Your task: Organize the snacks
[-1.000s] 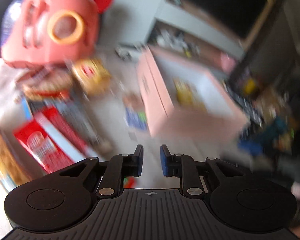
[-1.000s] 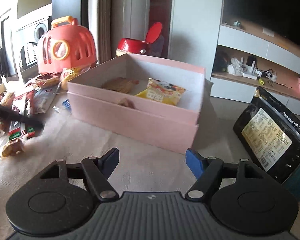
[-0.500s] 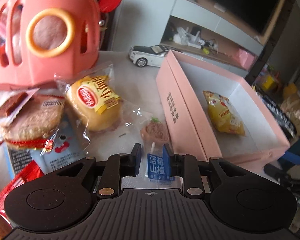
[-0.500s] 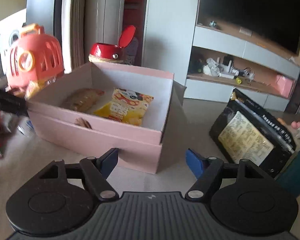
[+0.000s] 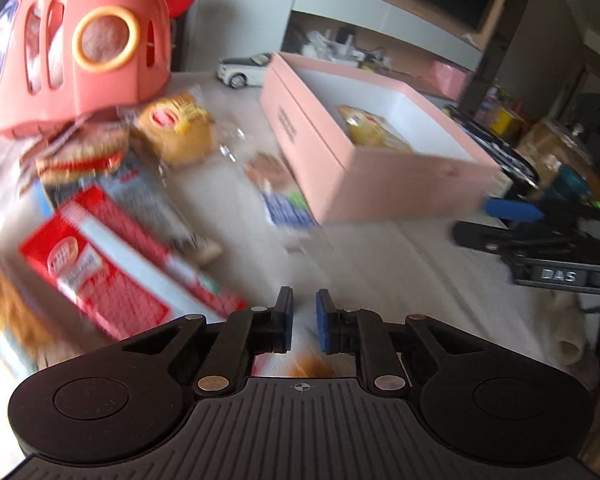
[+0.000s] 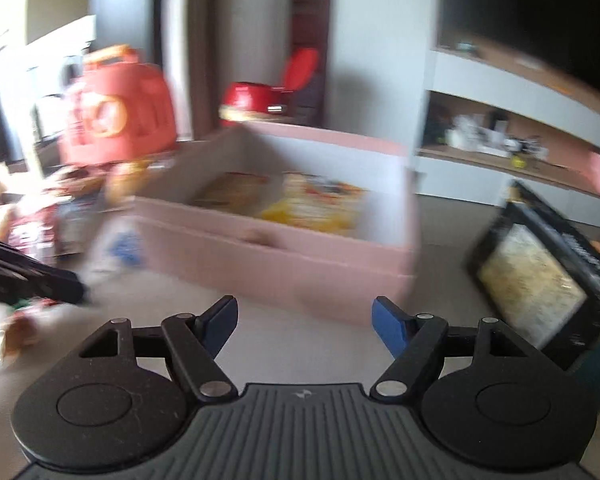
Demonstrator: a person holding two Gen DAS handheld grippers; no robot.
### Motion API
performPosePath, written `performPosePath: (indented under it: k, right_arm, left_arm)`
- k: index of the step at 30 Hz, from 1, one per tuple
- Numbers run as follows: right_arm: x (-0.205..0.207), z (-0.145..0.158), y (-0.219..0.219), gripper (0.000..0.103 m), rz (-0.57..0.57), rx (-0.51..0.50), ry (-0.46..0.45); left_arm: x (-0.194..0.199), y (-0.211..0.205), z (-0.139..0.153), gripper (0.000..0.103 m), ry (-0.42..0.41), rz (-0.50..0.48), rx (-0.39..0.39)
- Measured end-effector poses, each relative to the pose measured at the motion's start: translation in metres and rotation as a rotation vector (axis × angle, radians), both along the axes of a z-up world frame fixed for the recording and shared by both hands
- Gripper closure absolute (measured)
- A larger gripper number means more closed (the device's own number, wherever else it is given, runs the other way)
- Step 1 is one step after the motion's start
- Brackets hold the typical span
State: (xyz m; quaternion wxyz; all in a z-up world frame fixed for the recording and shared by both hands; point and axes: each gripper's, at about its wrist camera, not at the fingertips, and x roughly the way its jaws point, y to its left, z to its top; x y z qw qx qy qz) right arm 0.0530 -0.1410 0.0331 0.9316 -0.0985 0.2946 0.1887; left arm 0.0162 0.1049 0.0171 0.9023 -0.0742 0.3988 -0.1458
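Observation:
An open pink box [image 5: 380, 184] [image 6: 280, 276] stands on the cloth-covered table with a yellow snack bag [image 5: 374, 130] [image 6: 320, 204] inside. A blue-label packet [image 5: 284, 204] lies against its near wall. My left gripper [image 5: 302, 320] hangs low over the table near a red packet [image 5: 108, 268]. Its jaws are closing to a narrow gap and nothing shows clearly between the pads. A blurred orange snack [image 5: 312, 364] lies just under its fingers. My right gripper [image 6: 304, 320] stands open and empty in front of the box.
A pink basket [image 5: 80, 48] stands at the back left, with a yellow bun [image 5: 176, 132] and other wrapped snacks in front of it. A white toy car [image 5: 244, 70] sits behind the box. A black bag [image 6: 540, 272] leans to the right of the box.
My left gripper has drawn back from the blue-label packet, which stays on the table by the box, and now hangs over the near snacks. The right view is blurred and slightly shifted.

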Motion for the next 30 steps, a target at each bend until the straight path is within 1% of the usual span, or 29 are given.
performPosePath:
  k: [2, 4, 5, 8, 10, 11, 13, 14, 16, 17, 18, 20, 23, 27, 30]
  right_arm:
    - [-0.003, 0.002, 0.017, 0.028, 0.059, 0.038, 0.044]
    - [-0.002, 0.002, 0.034, 0.028, 0.092, 0.089, 0.105]
    - [0.002, 0.000, 0.044, 0.028, 0.094, 0.118, 0.149]
    - [0.018, -0.005, 0.075, 0.029, 0.094, 0.189, 0.254]
    - [0.028, -0.009, 0.097, 0.029, 0.055, 0.204, 0.304]
    - [0.033, -0.010, 0.107, 0.029, 0.027, 0.204, 0.308]
    - [0.035, -0.013, 0.129, 0.027, -0.019, 0.174, 0.274]
    - [0.036, -0.015, 0.137, 0.025, -0.037, 0.151, 0.259]
    - [0.033, -0.019, 0.155, 0.025, -0.078, 0.084, 0.206]
    - [0.032, -0.021, 0.162, 0.026, -0.091, 0.049, 0.181]
    - [0.029, -0.023, 0.167, 0.036, -0.096, 0.022, 0.155]
    - [0.022, -0.026, 0.173, 0.054, -0.059, -0.024, 0.090]
    - [0.013, -0.026, 0.174, 0.056, 0.005, -0.060, 0.075]
    - [-0.003, -0.021, 0.155, 0.057, 0.114, -0.065, 0.120]
    - [-0.024, -0.017, 0.135, 0.057, 0.198, -0.094, 0.150]
  left_arm:
    - [-0.009, 0.004, 0.000, 0.087, 0.004, 0.006, -0.038]
    - [-0.017, 0.014, 0.002, 0.087, -0.009, 0.056, -0.089]
    - [-0.023, 0.018, 0.004, 0.085, -0.022, 0.086, -0.100]
    - [-0.051, 0.031, 0.020, 0.083, -0.095, 0.160, -0.085]
    - [-0.067, 0.038, 0.027, 0.083, -0.126, 0.166, -0.072]
    - [-0.073, 0.041, 0.030, 0.083, -0.134, 0.159, -0.069]
    - [-0.087, 0.045, 0.032, 0.083, -0.137, 0.136, -0.068]
    - [-0.092, 0.045, 0.032, 0.083, -0.133, 0.124, -0.069]
    - [-0.103, 0.046, 0.030, 0.083, -0.121, 0.098, -0.070]
    - [-0.106, 0.046, 0.027, 0.083, -0.116, 0.087, -0.069]
    - [-0.107, 0.047, 0.025, 0.083, -0.109, 0.080, -0.069]
    - [-0.110, 0.047, 0.019, 0.083, -0.098, 0.080, -0.071]
    - [-0.109, 0.052, 0.012, 0.083, -0.090, 0.098, -0.090]
    - [-0.111, 0.054, 0.007, 0.083, -0.093, 0.114, -0.124]
    - [-0.113, 0.049, 0.006, 0.083, -0.090, 0.084, -0.129]
